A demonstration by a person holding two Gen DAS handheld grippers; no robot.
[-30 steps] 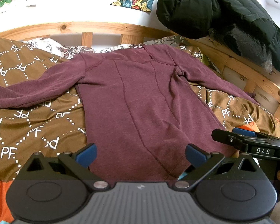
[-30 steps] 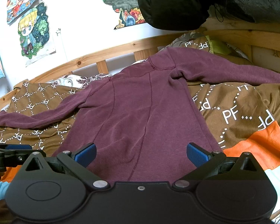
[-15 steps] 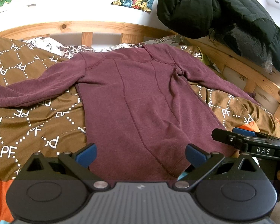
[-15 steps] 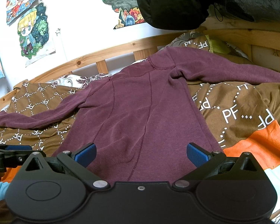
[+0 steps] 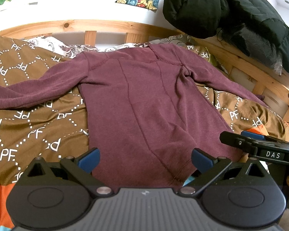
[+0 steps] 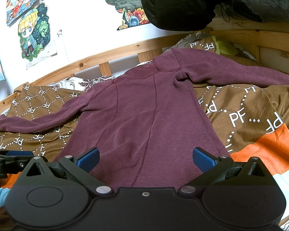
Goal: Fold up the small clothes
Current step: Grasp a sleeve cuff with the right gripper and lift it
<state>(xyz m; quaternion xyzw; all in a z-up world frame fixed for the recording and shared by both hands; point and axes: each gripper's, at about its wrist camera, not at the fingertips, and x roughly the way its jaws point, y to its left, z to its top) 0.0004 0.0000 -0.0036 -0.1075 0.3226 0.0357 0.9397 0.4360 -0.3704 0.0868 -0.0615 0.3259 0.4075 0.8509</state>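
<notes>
"PF" blanket [image 5: 28,134], "DAS" right gripper [image 5: 260,150], maroon top [image 5: 144,105]

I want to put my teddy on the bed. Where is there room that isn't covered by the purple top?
The maroon top fills the middle, sleeves spread both ways. Bare brown blanket lies below the right sleeve, and more below the left sleeve. It is crowded near the hem, where both open claws, left and right, hover.

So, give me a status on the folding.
Done: the maroon top lies spread flat on the brown bedspread, sleeves out. In hand: nothing; the left gripper and right gripper hover open at its hem. Left: every fold.
</notes>
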